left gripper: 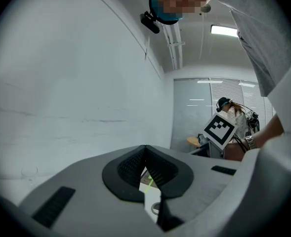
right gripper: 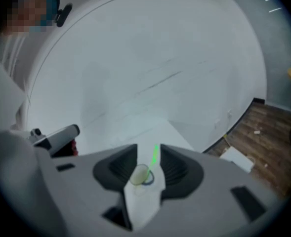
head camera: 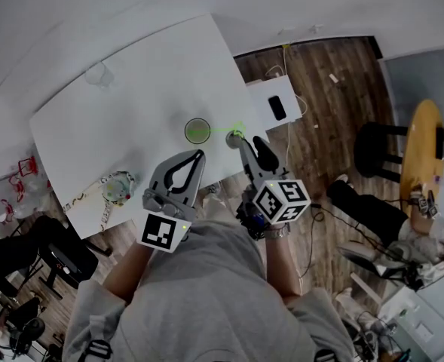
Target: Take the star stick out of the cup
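1. On a white table (head camera: 131,96), seen from above, a clear cup (head camera: 197,131) stands close to the near right corner. The green star stick (head camera: 223,132) slants out of its mouth toward the table's right edge.
2. At the stick's outer end, the right gripper (head camera: 245,136) points down at the table with its jaws standing wide. Its own view shows the right gripper (right gripper: 149,149) with the stick (right gripper: 155,154) in the gap between the pads, neither pad pressing on it. The cup (right gripper: 141,176) stands lower in the same gap.
3. Beside it, the left gripper (head camera: 199,155) stops just short of the cup, the tips of its jaws together and holding nothing. In the left gripper view, the cup's rim (left gripper: 156,209) and a sliver of the stick (left gripper: 147,184) show through the slot behind the closed tips (left gripper: 145,149).
4. Beyond the table's right edge, a small black device (head camera: 277,108) lies on a low white surface over a wooden floor (head camera: 319,74).
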Demonstrator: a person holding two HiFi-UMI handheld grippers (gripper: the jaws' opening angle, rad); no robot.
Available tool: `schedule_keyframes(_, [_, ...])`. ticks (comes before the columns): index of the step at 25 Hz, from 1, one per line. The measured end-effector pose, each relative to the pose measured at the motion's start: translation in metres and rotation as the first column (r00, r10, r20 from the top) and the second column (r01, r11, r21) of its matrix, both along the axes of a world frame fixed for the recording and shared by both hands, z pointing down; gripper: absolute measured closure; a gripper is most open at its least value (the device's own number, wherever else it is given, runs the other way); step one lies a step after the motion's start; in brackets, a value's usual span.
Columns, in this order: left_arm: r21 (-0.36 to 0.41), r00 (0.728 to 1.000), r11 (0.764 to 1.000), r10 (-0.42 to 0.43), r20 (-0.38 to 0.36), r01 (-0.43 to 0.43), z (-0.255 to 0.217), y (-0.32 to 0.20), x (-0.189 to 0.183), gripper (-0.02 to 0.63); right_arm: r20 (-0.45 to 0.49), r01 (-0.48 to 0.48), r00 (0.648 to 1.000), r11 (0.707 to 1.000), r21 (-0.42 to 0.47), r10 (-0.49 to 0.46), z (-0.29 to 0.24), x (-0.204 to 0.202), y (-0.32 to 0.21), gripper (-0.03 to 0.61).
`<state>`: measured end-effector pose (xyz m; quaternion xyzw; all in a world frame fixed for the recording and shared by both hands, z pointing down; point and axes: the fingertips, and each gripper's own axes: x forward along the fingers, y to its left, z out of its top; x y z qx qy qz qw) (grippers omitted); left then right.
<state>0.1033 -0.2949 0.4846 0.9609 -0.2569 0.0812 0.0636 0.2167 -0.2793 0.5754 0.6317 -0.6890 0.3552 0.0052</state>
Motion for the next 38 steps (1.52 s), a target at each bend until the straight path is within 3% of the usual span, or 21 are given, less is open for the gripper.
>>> schedule_keyframes(12, [-0.01,0.998,0.999,0.037,0.045,-0.037,0.021,-0.022,0.011,0.583,0.032,0.017,0.999,0.998,-0.067,-0.015,0.036,0.001,-0.023,0.419])
schedule_keyframes(20, [-0.07,0.999,0.997,-0.016,0.039,0.018,0.032,-0.033,0.0,0.583,0.027,-0.003,1.0,0.996,-0.089,0.005,0.048,0.0,-0.036,0.42])
schedule_keyframes(29, [-0.064,0.999,0.998,-0.017,0.047,0.02,0.035,-0.036,0.0,0.583,0.028,0.002,1.0,0.995,-0.095,0.001,0.05,0.0,-0.041,0.518])
schedule_keyframes(38, [-0.068,0.997,0.996,-0.061,0.042,0.064,0.033,-0.029,-0.012,0.583,-0.006,0.059,0.998,0.997,-0.042,-0.059,0.034,-0.015,-0.039,0.532])
